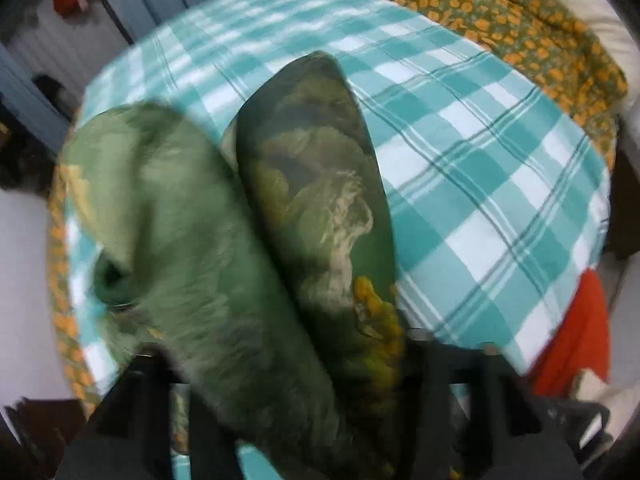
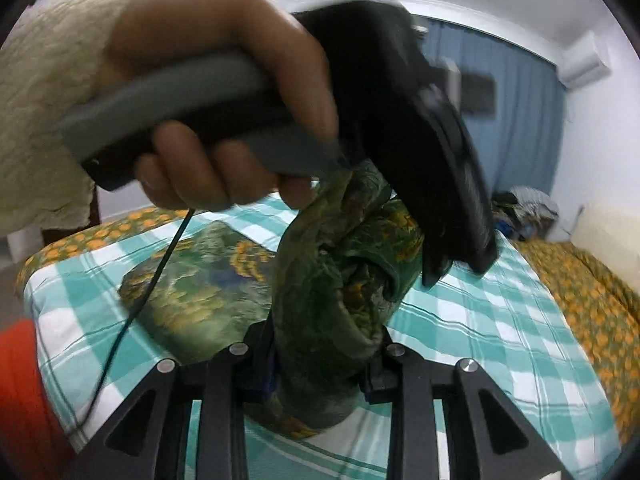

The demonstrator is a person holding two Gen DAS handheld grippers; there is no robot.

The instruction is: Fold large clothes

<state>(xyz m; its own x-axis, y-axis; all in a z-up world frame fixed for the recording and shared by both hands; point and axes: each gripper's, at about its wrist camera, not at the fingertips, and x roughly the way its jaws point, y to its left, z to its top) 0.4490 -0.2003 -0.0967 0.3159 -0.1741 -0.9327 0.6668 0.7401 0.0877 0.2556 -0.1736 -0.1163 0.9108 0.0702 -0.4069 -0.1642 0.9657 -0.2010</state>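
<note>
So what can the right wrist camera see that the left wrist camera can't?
Only the right wrist view shows a person's hand in a fluffy cream sleeve, holding the left gripper with its grey handle, plus a thin black cable and a white air conditioner on the wall.

Only the left wrist view shows the pale floor beside the bed.

Both show the green patterned cloth lifted by the grippers, the teal-and-white checked sheet, the orange-flowered bedcover and something red beside the bed. The right gripper is shut on the cloth.

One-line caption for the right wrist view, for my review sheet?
Right gripper and left gripper both pinch the green patterned garment, lifting it above the checked bedsheet.
</note>
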